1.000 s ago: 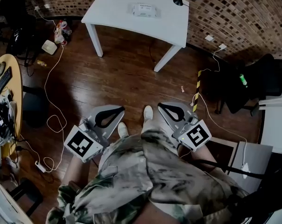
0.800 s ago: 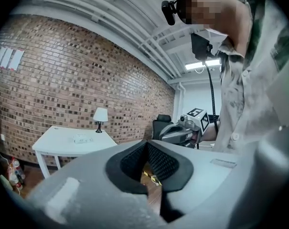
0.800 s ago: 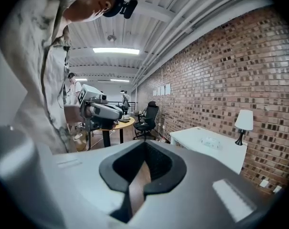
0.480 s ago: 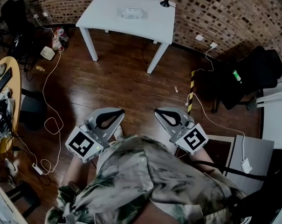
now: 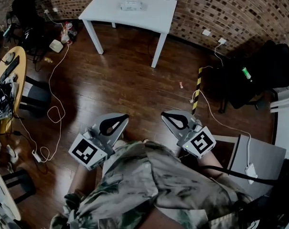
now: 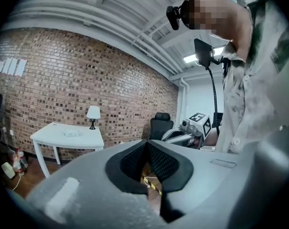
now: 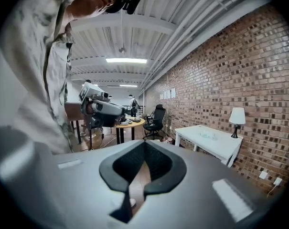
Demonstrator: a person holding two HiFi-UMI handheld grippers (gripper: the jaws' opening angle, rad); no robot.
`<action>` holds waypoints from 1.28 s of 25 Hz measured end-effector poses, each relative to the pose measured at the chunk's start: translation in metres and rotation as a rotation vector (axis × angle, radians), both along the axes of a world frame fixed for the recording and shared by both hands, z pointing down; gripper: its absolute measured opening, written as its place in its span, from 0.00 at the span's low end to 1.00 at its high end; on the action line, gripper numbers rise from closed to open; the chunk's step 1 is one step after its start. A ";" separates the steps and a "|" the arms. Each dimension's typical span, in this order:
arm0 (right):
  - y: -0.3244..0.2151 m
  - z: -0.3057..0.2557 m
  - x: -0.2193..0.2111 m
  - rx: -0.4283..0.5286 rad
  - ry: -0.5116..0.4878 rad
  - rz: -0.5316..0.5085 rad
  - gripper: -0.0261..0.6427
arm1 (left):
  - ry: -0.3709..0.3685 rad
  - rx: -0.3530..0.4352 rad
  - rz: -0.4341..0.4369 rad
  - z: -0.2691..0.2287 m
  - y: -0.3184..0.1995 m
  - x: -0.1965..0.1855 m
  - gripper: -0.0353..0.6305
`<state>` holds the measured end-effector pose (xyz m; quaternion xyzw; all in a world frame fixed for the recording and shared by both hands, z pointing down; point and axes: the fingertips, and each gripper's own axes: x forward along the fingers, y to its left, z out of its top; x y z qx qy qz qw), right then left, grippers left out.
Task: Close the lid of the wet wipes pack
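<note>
Hand-held gripper L [image 5: 126,116], R [image 5: 164,114], 1 wipes pack [image 5: 131,5]

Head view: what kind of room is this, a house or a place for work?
Probably an office or workshop, not a home. There is a bare brick wall, a black office chair, a round desk with a keyboard, and power cables trailing over the wooden floor.
</note>
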<state>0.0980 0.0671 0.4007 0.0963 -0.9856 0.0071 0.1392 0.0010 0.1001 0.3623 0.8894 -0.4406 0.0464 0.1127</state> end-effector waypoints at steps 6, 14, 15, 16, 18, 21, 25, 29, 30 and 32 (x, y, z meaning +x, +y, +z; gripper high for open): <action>0.023 0.003 0.037 -0.014 -0.014 -0.063 0.05 | -0.038 -0.051 -0.044 0.001 0.037 0.041 0.06; 0.046 -0.005 0.050 -0.008 -0.047 -0.067 0.05 | -0.082 -0.035 -0.044 -0.010 0.062 0.058 0.06; 0.050 -0.007 0.050 -0.005 -0.051 -0.071 0.05 | -0.083 -0.031 -0.046 -0.012 0.066 0.058 0.06; 0.054 -0.009 0.049 -0.001 -0.054 -0.077 0.05 | -0.084 -0.027 -0.049 -0.013 0.070 0.057 0.06; 0.063 -0.013 0.045 0.008 -0.059 -0.091 0.05 | -0.082 -0.025 -0.060 -0.015 0.080 0.054 0.06; 0.079 -0.019 0.036 0.012 -0.062 -0.098 0.05 | -0.071 -0.024 -0.063 -0.016 0.098 0.047 0.06; 0.111 -0.023 0.009 0.018 -0.041 -0.111 0.05 | -0.045 -0.005 -0.074 -0.019 0.133 0.021 0.06; 0.144 -0.029 -0.018 0.035 -0.023 -0.117 0.05 | -0.029 0.029 -0.070 -0.027 0.167 -0.004 0.06; 0.153 -0.030 -0.024 0.038 -0.019 -0.116 0.05 | -0.026 0.034 -0.068 -0.027 0.176 -0.010 0.06; 0.170 -0.032 -0.035 0.040 -0.010 -0.116 0.05 | -0.025 0.038 -0.066 -0.026 0.194 -0.021 0.06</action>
